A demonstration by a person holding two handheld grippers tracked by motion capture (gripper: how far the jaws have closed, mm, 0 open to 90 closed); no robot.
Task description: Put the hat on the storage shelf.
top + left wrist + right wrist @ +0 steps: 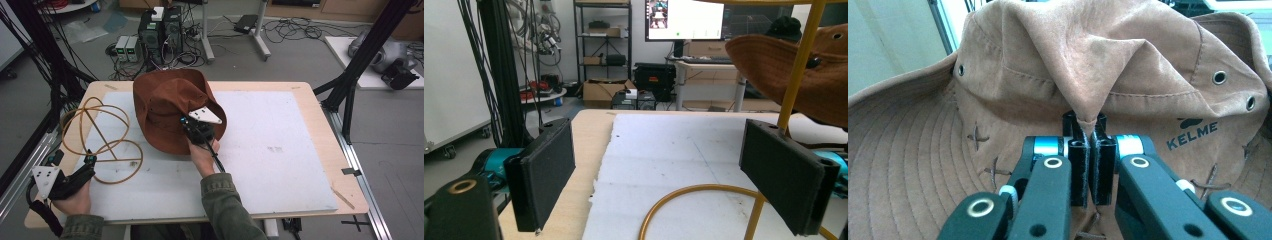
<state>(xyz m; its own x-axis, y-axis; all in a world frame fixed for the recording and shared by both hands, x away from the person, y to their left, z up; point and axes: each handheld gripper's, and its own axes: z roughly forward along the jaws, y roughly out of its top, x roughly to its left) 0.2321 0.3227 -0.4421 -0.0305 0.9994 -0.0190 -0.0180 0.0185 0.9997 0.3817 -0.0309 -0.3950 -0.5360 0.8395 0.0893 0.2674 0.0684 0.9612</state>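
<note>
Where the person's forearms come in at the near edge of the tabletop [320,150], the left claw [75,172] rests low at the near left corner, its jaws standing wide apart with nothing pressed between them. Just beyond it lies a yellow wire stand [102,135] of curved loops, one loop passing between those spread jaws without touching the pads. Farther in, the right claw [192,125] is clamped shut on a pinched fold of the brown hat [165,100], which sits on the white board [270,150] near the tabletop's middle.
</note>
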